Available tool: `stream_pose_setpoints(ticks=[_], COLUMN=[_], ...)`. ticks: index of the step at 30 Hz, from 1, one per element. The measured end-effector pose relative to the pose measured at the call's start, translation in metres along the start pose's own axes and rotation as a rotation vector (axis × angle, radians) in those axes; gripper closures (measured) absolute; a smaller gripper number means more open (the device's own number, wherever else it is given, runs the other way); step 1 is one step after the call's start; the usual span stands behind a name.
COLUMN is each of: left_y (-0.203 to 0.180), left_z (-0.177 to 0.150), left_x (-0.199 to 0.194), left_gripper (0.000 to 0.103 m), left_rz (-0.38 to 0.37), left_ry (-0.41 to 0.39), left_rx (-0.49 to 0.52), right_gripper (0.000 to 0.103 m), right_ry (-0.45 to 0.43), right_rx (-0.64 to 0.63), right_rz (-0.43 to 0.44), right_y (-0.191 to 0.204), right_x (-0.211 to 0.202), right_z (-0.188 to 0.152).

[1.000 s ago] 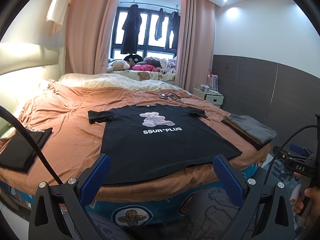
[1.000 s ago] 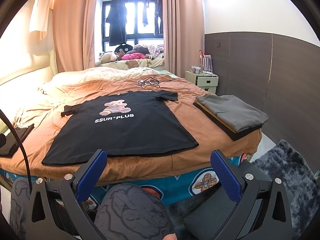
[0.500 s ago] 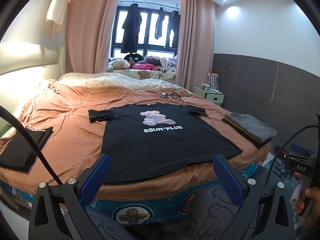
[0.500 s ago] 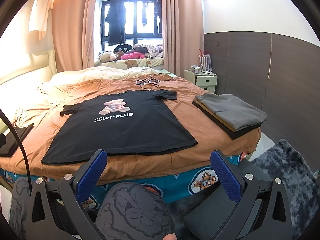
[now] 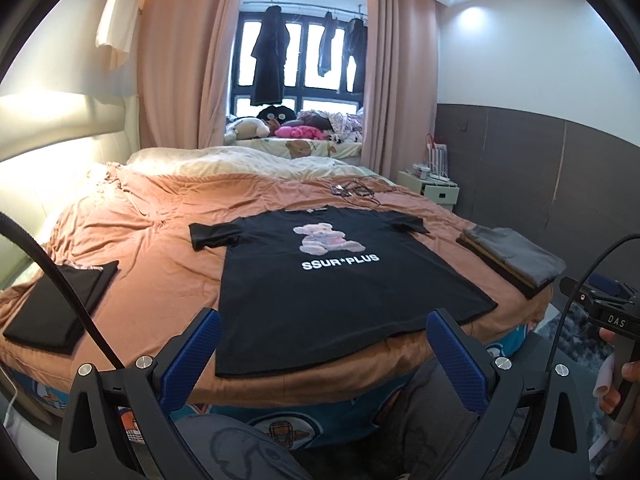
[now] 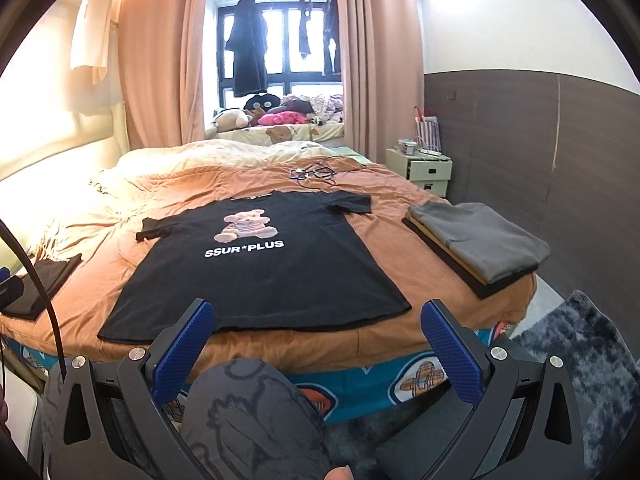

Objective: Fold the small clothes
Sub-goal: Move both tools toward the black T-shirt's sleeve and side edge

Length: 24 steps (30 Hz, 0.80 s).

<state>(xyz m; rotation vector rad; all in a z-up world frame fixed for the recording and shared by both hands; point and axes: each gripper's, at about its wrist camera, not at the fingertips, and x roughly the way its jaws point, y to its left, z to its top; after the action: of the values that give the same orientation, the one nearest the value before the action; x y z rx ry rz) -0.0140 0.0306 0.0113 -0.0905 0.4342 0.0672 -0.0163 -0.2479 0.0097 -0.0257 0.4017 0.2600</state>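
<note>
T-shirt point(image 5: 340, 276) lay flat and face up on the bed point(image 5: 152, 248), hem at the near edge, between a folded stack point(image 6: 476, 240) to its right and a dark garment point(image 5: 56, 308) to its left. Left gripper point(image 5: 322, 354) and right gripper point(image 6: 316, 346) hovered short of the hem, fingers spread wide and empty. Folding had apparently not begun; the next move would call for reaching in to pinch an edge or sleeve.

A T-shirt point(image 6: 260, 268) is spread flat on the bed point(image 6: 400, 224), collar toward the window. A folded stack point(image 6: 476, 240) is placed to its right, a folded garment point(image 5: 56, 308) to its left, cables point(image 6: 316, 172) behind it.
</note>
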Motion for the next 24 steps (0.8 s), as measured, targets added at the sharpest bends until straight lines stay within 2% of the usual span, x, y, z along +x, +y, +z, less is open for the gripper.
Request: stream_pose_setpoints(ticks=[7, 24], left_y=[0.011, 0.062], left_z=[0.013, 0.043], left_x=[0.012, 0.066], left_gripper=[0.000, 0.002], left_rz=[0.039, 0.162], left_ry=[0.004, 0.042], left_rx=[-0.017, -0.073], right_gripper=[0.000, 0.000], right_ry=[-0.011, 0.011], right_rx=[-0.008, -0.010], right_rz=[0.042, 0.160], right_y=[-0.002, 0.013], right_x=[0.029, 0.142], right_z=[0.019, 0.067])
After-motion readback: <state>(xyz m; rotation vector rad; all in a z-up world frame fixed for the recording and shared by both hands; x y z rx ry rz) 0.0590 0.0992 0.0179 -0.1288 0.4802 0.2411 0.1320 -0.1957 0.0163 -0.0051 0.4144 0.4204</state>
